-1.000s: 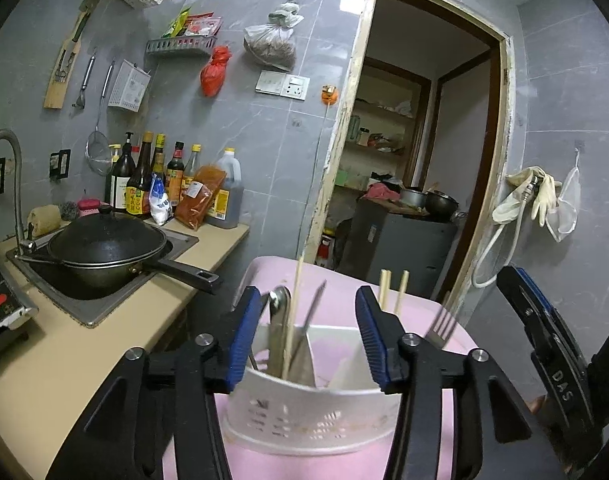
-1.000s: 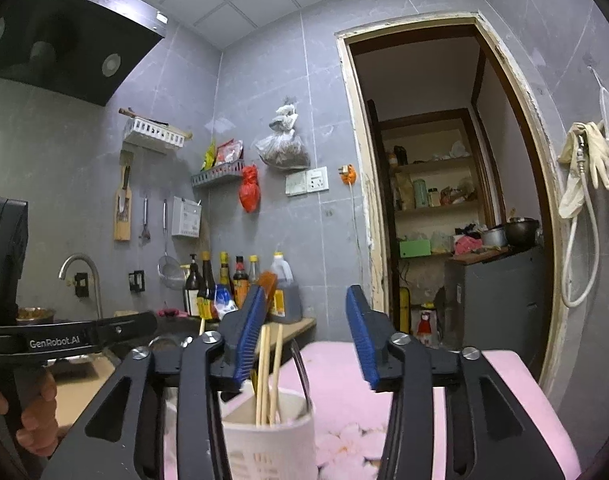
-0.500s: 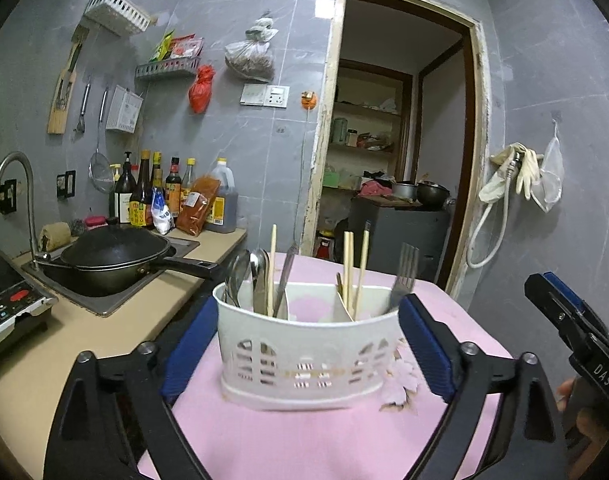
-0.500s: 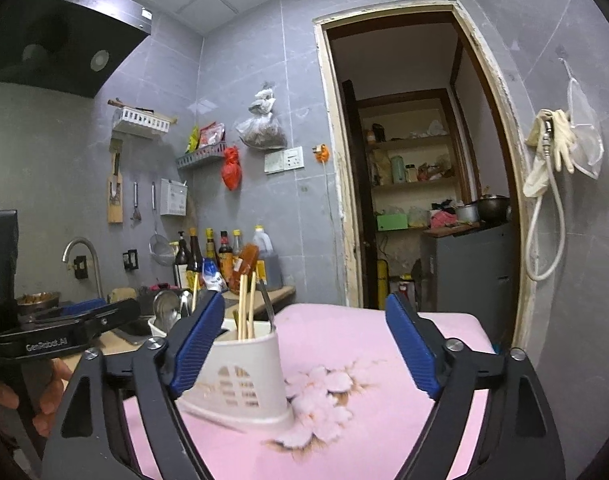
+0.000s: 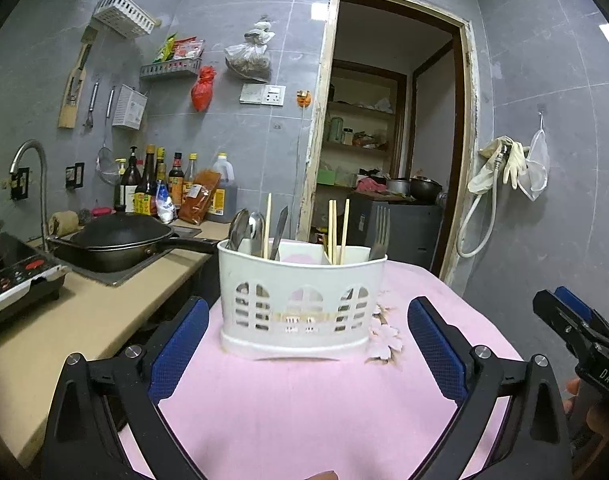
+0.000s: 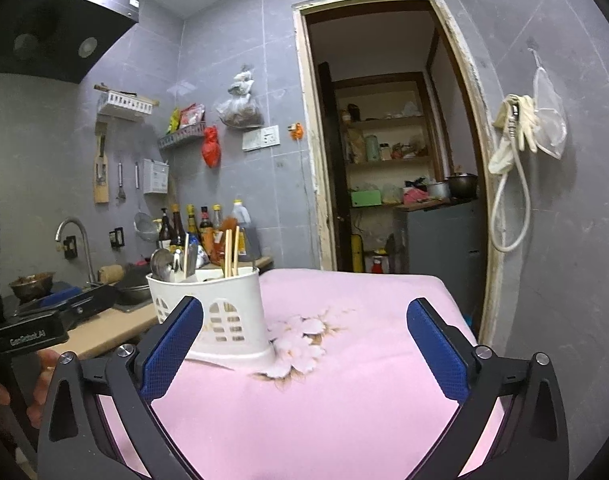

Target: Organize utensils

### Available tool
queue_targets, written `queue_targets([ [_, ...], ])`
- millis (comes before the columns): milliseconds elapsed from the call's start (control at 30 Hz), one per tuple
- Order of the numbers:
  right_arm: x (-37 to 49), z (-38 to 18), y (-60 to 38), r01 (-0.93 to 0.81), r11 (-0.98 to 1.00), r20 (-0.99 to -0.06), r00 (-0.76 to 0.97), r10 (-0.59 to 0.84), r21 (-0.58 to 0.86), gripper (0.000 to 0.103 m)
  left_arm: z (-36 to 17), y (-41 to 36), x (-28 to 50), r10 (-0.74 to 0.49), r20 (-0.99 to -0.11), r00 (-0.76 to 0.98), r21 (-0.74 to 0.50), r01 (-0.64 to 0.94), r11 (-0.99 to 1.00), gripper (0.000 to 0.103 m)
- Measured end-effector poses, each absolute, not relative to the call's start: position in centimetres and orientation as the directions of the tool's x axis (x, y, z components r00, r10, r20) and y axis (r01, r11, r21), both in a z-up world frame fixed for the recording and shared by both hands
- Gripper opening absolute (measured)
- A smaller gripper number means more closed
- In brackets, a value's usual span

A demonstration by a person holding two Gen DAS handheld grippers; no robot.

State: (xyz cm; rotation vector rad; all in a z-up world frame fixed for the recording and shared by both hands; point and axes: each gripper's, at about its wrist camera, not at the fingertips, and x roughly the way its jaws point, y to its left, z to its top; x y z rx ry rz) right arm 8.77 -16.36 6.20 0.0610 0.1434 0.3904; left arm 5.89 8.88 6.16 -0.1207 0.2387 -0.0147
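A white utensil caddy point(image 5: 302, 304) is standing on the pink-clothed surface point(image 5: 304, 408), spoons point(image 5: 246, 230), a knife point(image 5: 279, 230), chopsticks point(image 5: 338, 228) and a fork point(image 5: 380, 232) sorted upright into its compartments. Both the left tool point(image 5: 304, 344) and right tool point(image 6: 300, 344) are opening wide, empty, touching nothing, the caddy sitting just beyond them. The sorting is looking finished; the next move likely calls only for pulling clear.

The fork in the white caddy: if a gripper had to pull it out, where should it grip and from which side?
Probably the neck just below the tines of the fork, approached from above. It stands upright, tines up, at the right end of the white caddy, with its handle hidden inside. The chopsticks stand close on its left, so come in from the right.
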Motion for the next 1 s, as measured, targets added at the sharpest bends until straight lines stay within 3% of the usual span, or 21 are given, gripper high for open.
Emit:
queue_targets([
  [1000, 6.0, 5.4, -16.8, -0.302, 0.953, -0.145, 0.942, 0.303, 0.025, 0.103, 4.4, 7.8, 3.7, 0.014, -0.262, 0.965, -0.068, -0.033, 0.997, 0.098],
])
